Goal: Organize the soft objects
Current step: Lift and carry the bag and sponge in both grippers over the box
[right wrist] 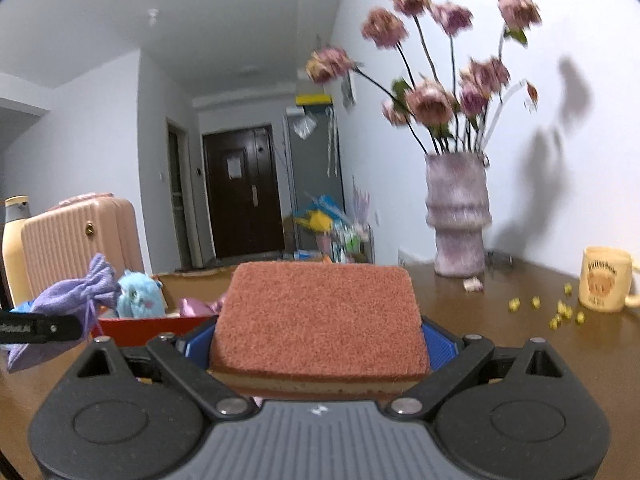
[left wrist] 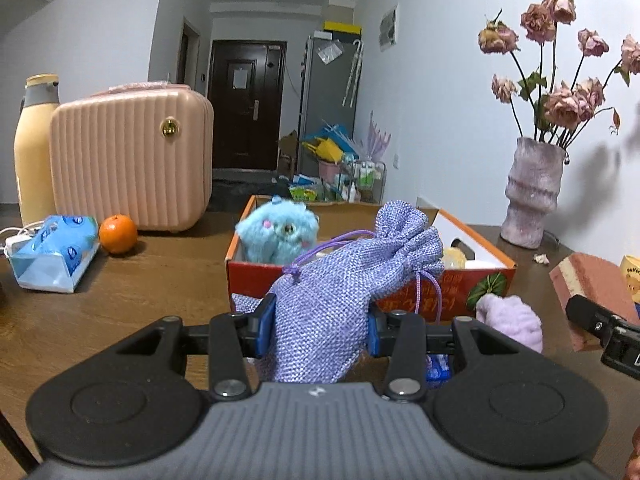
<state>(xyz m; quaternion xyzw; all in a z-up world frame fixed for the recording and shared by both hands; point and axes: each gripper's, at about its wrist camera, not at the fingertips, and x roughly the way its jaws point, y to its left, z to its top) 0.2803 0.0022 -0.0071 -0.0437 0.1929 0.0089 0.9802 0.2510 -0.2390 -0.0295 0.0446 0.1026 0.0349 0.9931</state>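
My left gripper (left wrist: 322, 328) is shut on a purple drawstring pouch (left wrist: 344, 280), held above the brown table just in front of the red cardboard box (left wrist: 400, 280). A blue plush toy (left wrist: 276, 234) sits in the box's left end. A lilac fluffy item (left wrist: 512, 322) lies on the table to the right of the box. My right gripper (right wrist: 318, 344) is shut on a pink scouring sponge (right wrist: 320, 316), lifted off the table. That sponge (left wrist: 592, 292) and the right gripper's finger (left wrist: 600, 324) show at the right edge of the left wrist view.
A pink ribbed case (left wrist: 132, 160), a cream bottle (left wrist: 32, 148), a tissue pack (left wrist: 56, 252) and an orange (left wrist: 118, 234) stand at the left. A vase of dried roses (right wrist: 456, 212), a cream mug (right wrist: 604, 278) and scattered yellow bits (right wrist: 560, 312) are at the right.
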